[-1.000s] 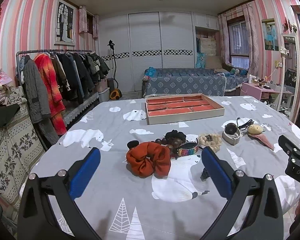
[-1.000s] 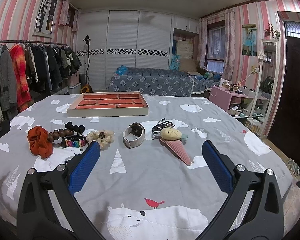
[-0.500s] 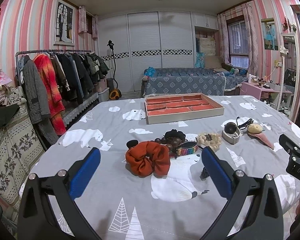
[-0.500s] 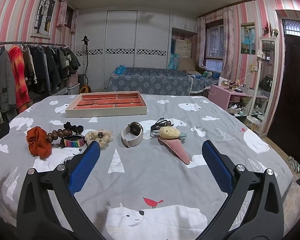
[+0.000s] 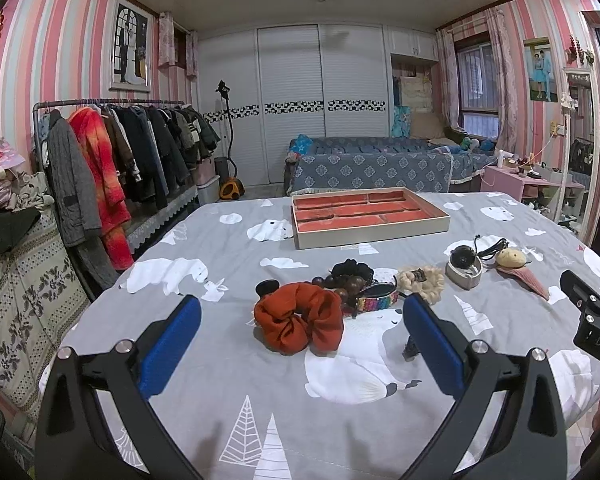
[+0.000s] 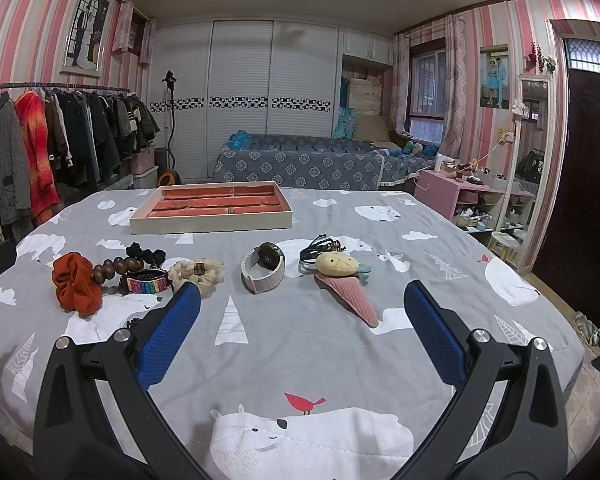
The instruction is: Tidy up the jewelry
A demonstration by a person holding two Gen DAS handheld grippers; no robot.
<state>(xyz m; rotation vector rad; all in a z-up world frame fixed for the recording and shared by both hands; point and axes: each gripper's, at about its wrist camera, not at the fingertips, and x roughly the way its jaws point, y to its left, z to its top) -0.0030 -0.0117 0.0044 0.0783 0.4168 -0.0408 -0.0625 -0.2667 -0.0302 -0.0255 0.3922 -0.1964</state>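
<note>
On the polar-bear-print desk (image 5: pixel 228 364) the red-lined jewelry tray (image 6: pixel 212 222) sits empty at the back, the rust scrunchie (image 5: pixel 298 318), watch (image 6: pixel 263 267) and bracelets lie unsorted before both wide-spread, empty hand-held grippers (image 5: pixel 300 334) (image 6: pixel 302 328), so picking seems next.

Crinkled cloth scrunchie (image 5: pixel 299 317), glossy wooden beads (image 6: pixel 109 268), matt printed tablecloth (image 6: pixel 308 344)
</note>
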